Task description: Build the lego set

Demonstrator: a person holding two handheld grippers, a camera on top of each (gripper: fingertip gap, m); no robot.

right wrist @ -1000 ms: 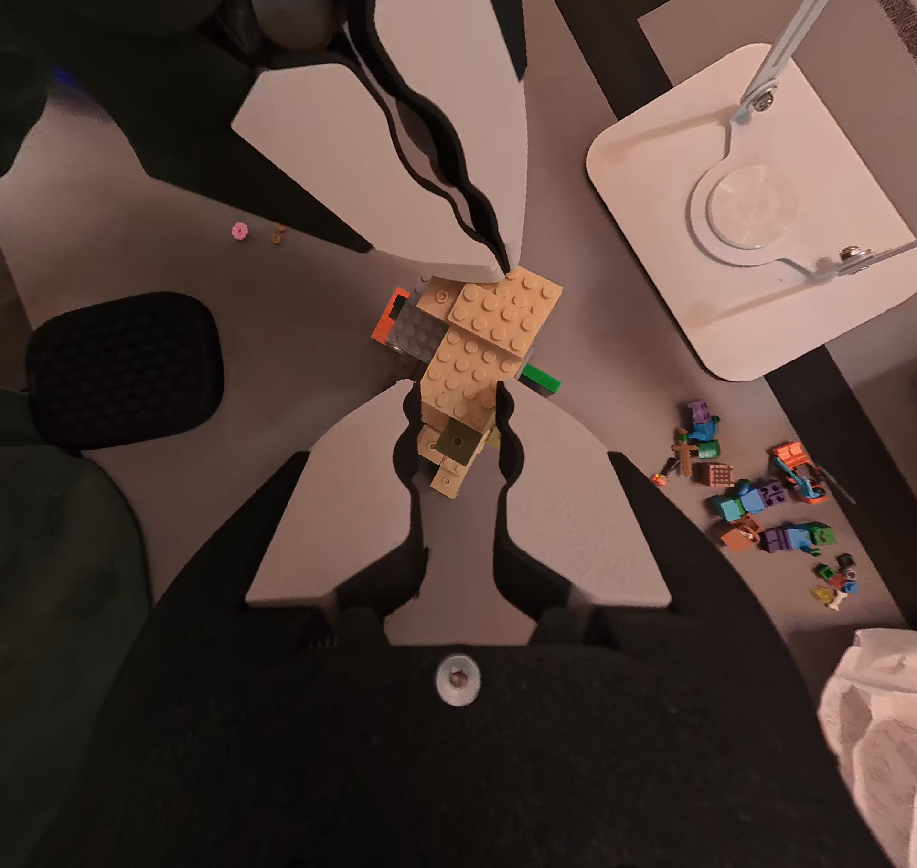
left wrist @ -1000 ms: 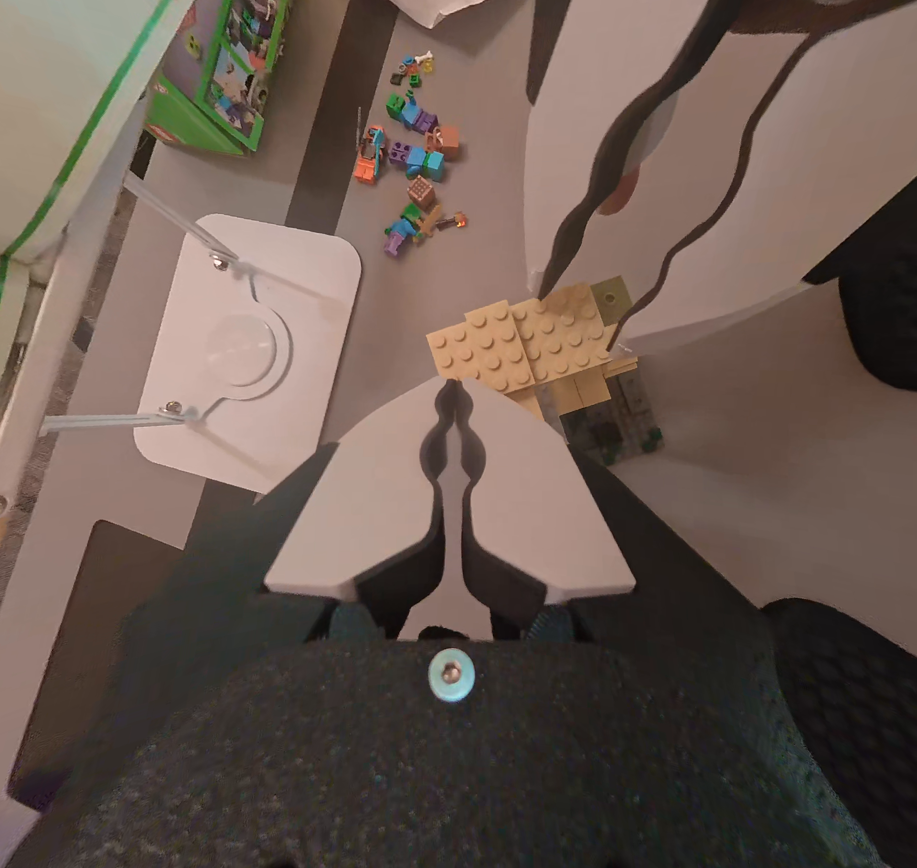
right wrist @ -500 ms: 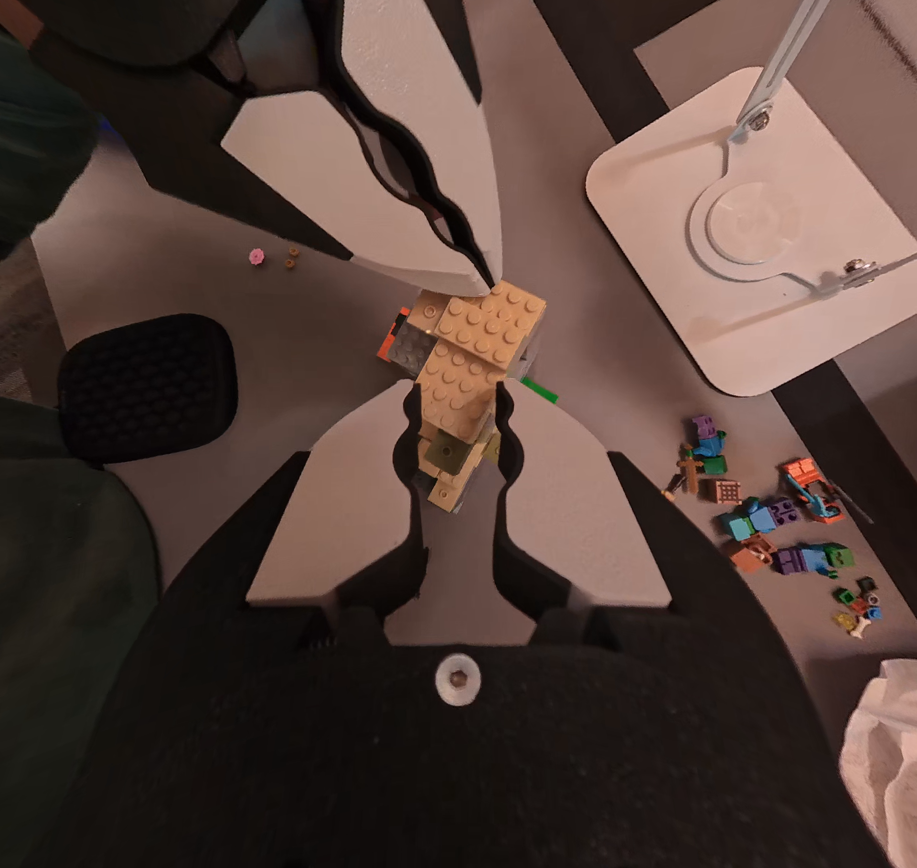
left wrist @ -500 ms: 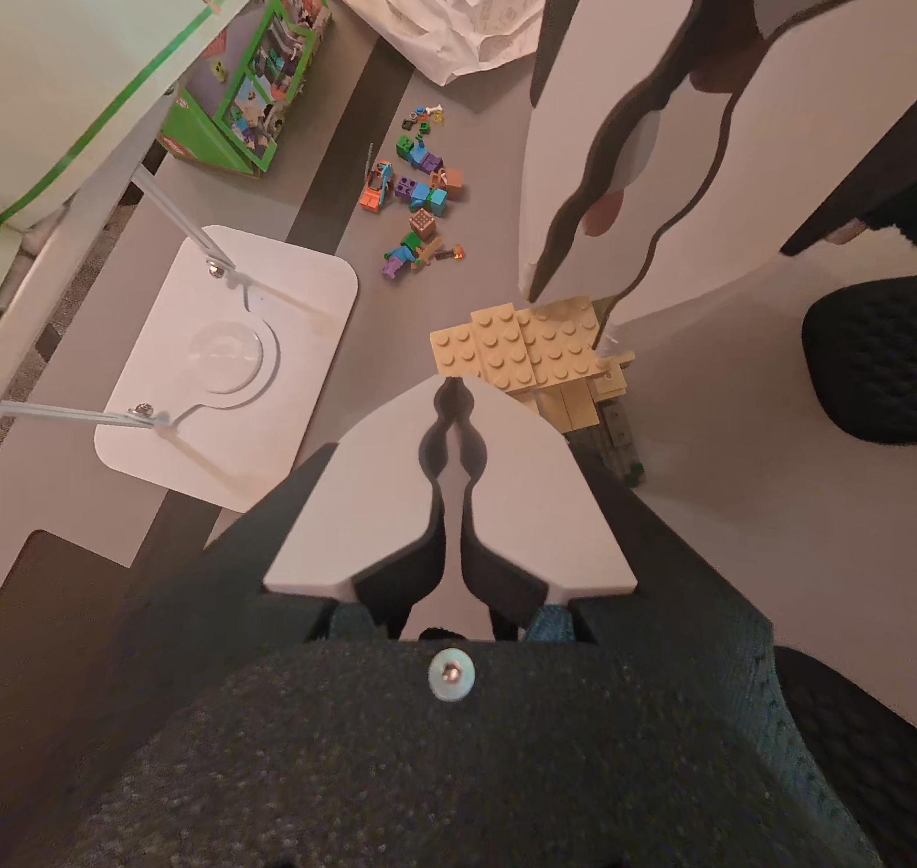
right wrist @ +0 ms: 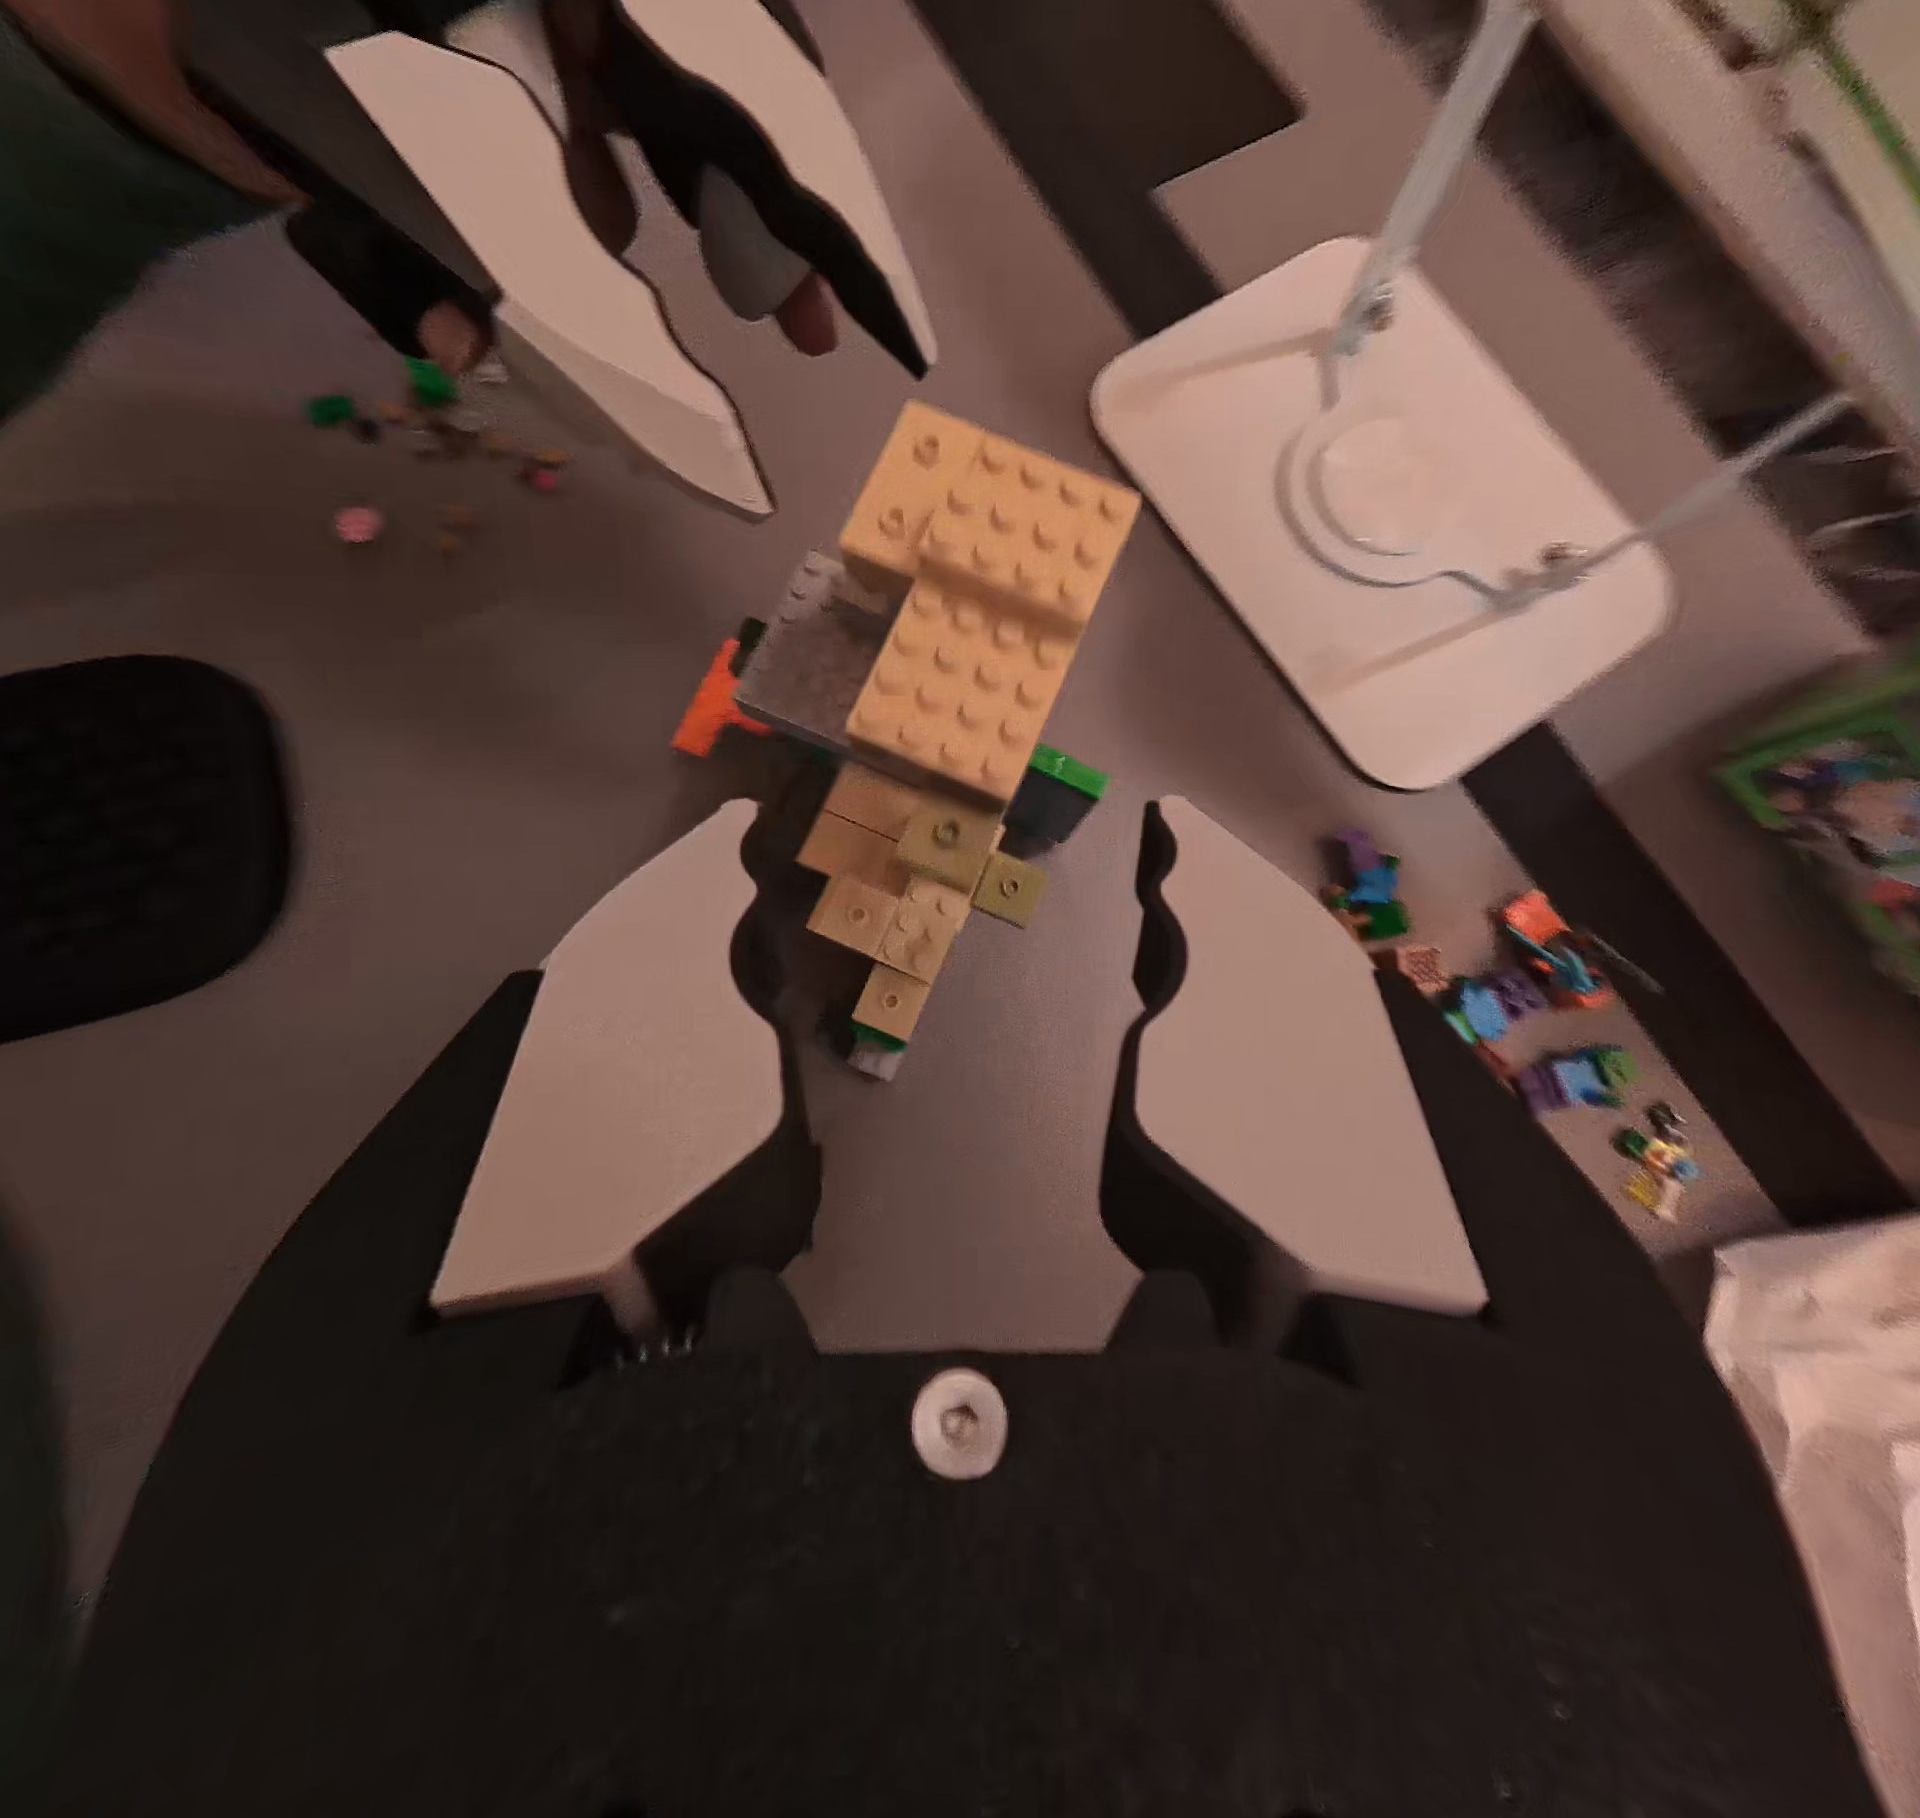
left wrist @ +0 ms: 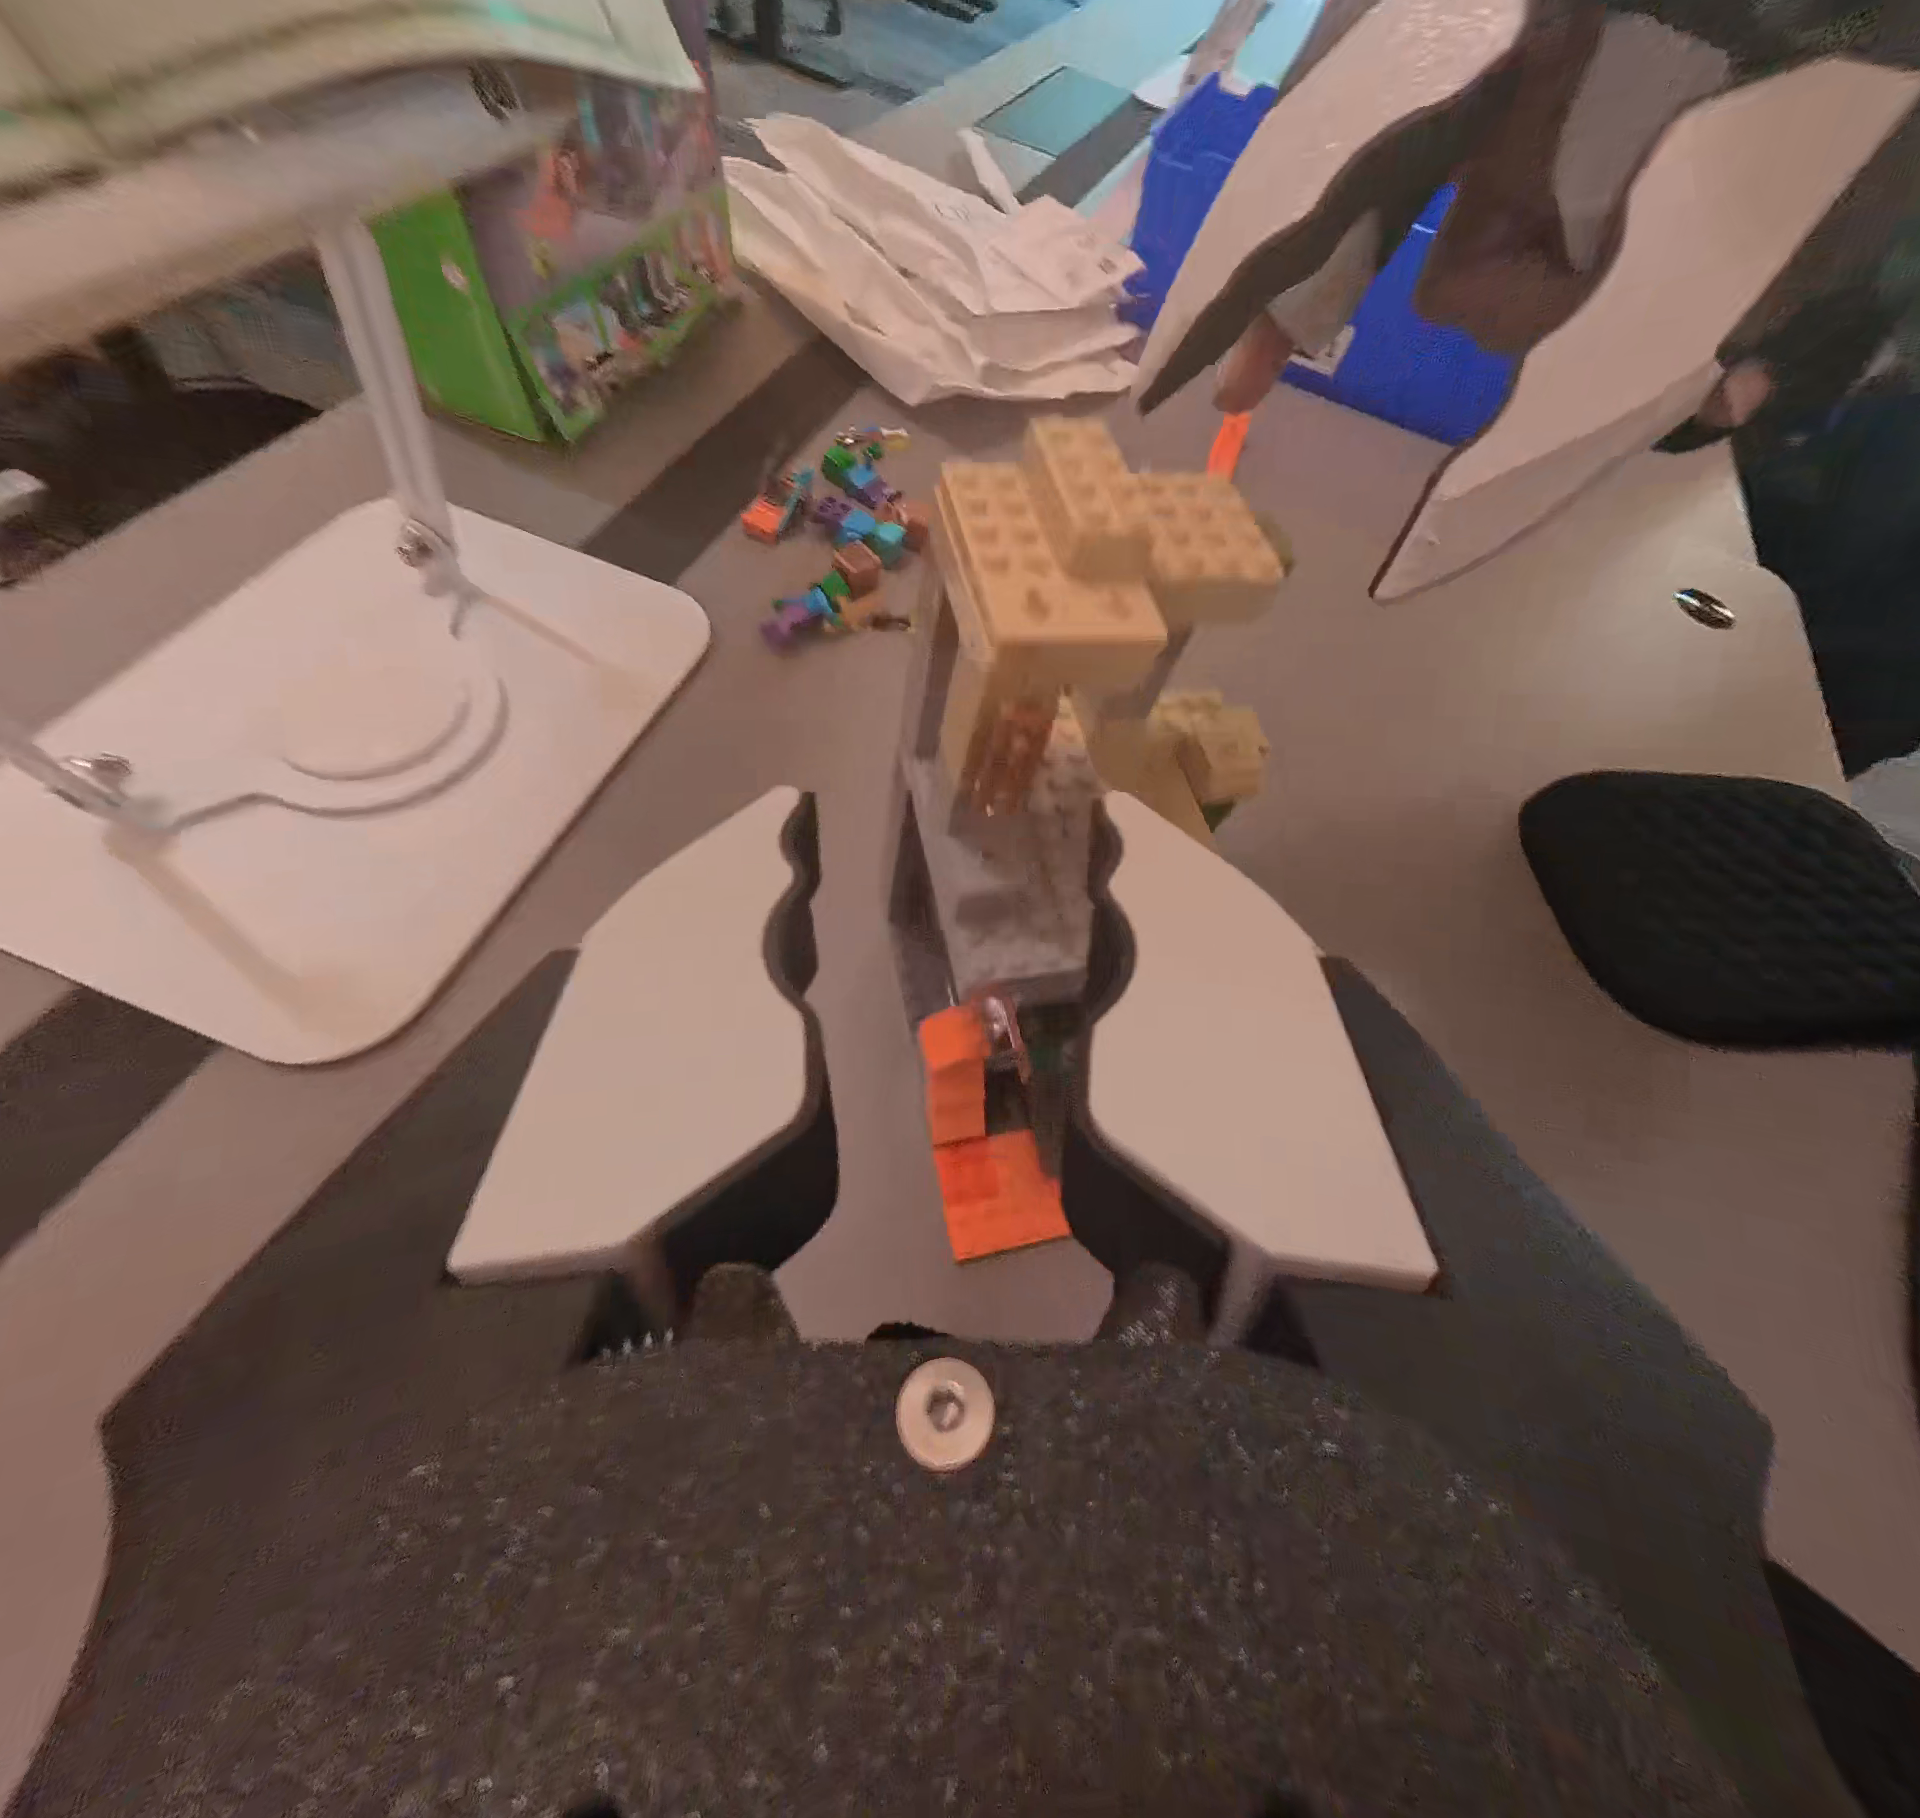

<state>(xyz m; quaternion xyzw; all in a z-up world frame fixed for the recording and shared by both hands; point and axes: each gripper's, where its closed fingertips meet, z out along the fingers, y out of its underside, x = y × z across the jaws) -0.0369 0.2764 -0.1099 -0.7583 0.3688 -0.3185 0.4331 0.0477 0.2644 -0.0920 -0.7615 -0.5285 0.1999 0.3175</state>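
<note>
The lego build (left wrist: pixel 1049 563) stands on the grey table: tan plates on top, a grey tower below, an orange base piece. In the right wrist view the build (right wrist: pixel 977 646) shows from above, with tan steps at its near side. My left gripper (left wrist: pixel 956 812) is open, its fingers on either side of the grey tower; I cannot tell if the right finger touches it. My right gripper (right wrist: pixel 951 812) is open, with the tan steps between its fingers and not touching them. It also shows beyond the build in the left wrist view (left wrist: pixel 1262 501).
A white lamp base (left wrist: pixel 343 760) sits left of the build. Loose minifigures and small pieces (left wrist: pixel 842 542) lie behind it, with a green box (left wrist: pixel 582 282) and crumpled paper (left wrist: pixel 935 282) farther back. A black pad (left wrist: pixel 1725 906) is at the right. Tiny pieces (right wrist: pixel 436 449) lie scattered.
My right gripper opened and let go of the build. My left gripper opened from shut and dropped to a lower angle, now straddling the tower. Both views are blurred by motion.
</note>
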